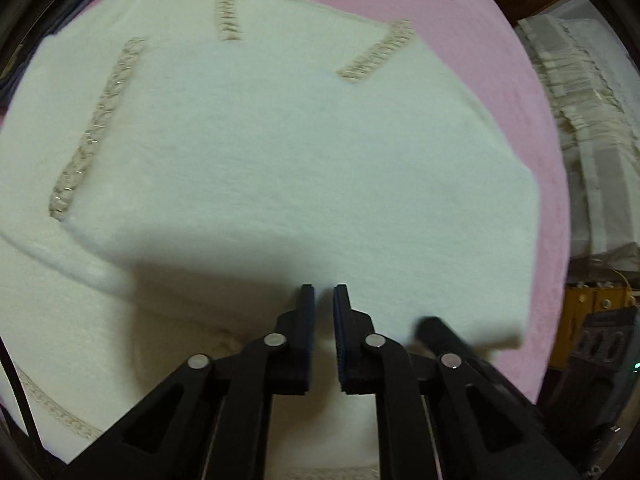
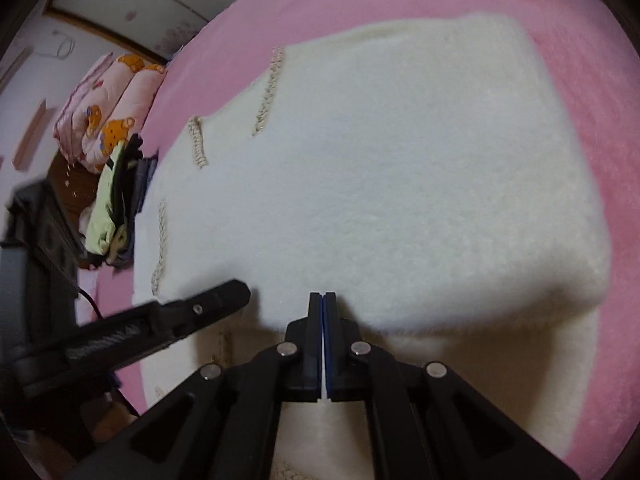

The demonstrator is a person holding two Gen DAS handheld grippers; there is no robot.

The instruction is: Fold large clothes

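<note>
Cloth is pinched by the right gripper [image 2: 323,300]: a white sweater [image 2: 380,168] spread on a pink bed [image 2: 580,80]. Nothing is held by the left gripper [image 1: 324,292], whose jaws are nearly shut.

Cream fuzzy sweater [image 1: 280,152] with beige braided trim [image 1: 230,4], pink bedspread [image 2: 592,92], bear-print pink quilt [image 2: 108,108], black grippers with blue pads [image 2: 327,344]
</note>
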